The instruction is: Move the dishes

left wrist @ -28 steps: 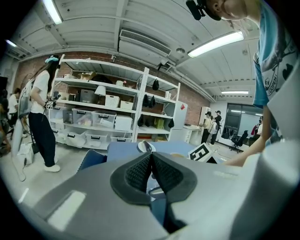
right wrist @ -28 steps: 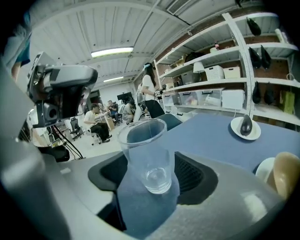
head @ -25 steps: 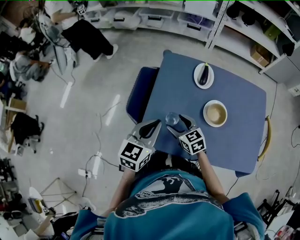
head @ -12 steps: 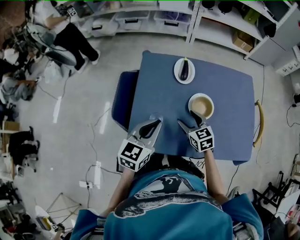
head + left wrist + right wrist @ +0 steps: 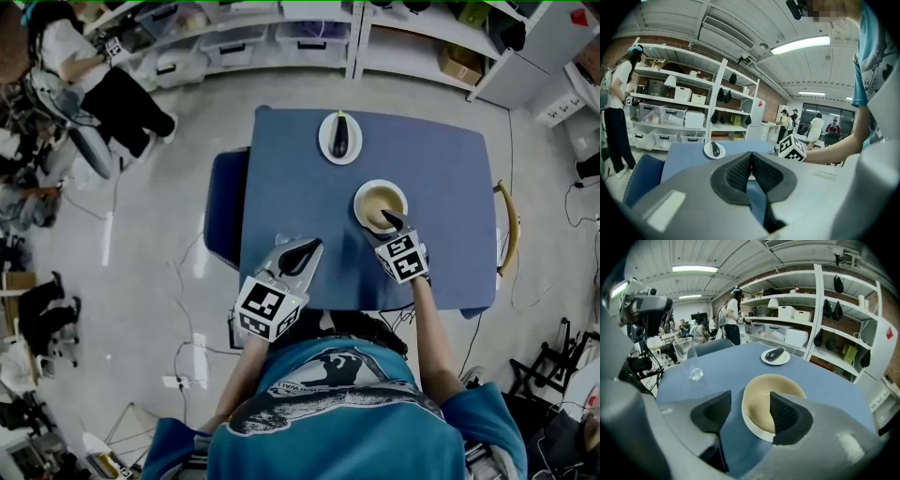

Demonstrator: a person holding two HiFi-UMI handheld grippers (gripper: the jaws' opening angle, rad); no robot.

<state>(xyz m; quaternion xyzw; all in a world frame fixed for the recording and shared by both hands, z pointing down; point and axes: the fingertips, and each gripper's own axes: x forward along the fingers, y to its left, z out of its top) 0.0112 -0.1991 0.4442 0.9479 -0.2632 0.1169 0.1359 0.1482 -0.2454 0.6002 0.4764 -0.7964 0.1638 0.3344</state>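
Blue tabletop (image 5: 441,187) fills the middle of the head view, with white shelving (image 5: 309,42) across the 12 o'clock side of the room and a blue chair (image 5: 223,211) tucked at the table's 9 o'clock edge.

A second ago my right gripper (image 5: 386,221) was beside the clear glass (image 5: 689,359). Half a second ago it was just short of the bowl (image 5: 375,199). Now it sits at the bowl's 5 o'clock rim, jaws spread: one ribbed black pad is inside the bowl, the other outside over the table, with the rim between them and not pinched. My left gripper (image 5: 309,247) has stayed near the table's 7 o'clock edge, its pads pressed together on nothing.

Square black-and-white markers cover each cube (image 5: 403,258). The lettering on my teal shirt (image 5: 337,384) is too small to read.

The bowl is round, smooth and cream inside, and stands near the table's centre. The glass stands upright at its 10 o'clock in the right gripper view. A small white plate (image 5: 323,141) at the table's 12 o'clock edge carries a dark, glossy, elongated eggplant (image 5: 340,137).
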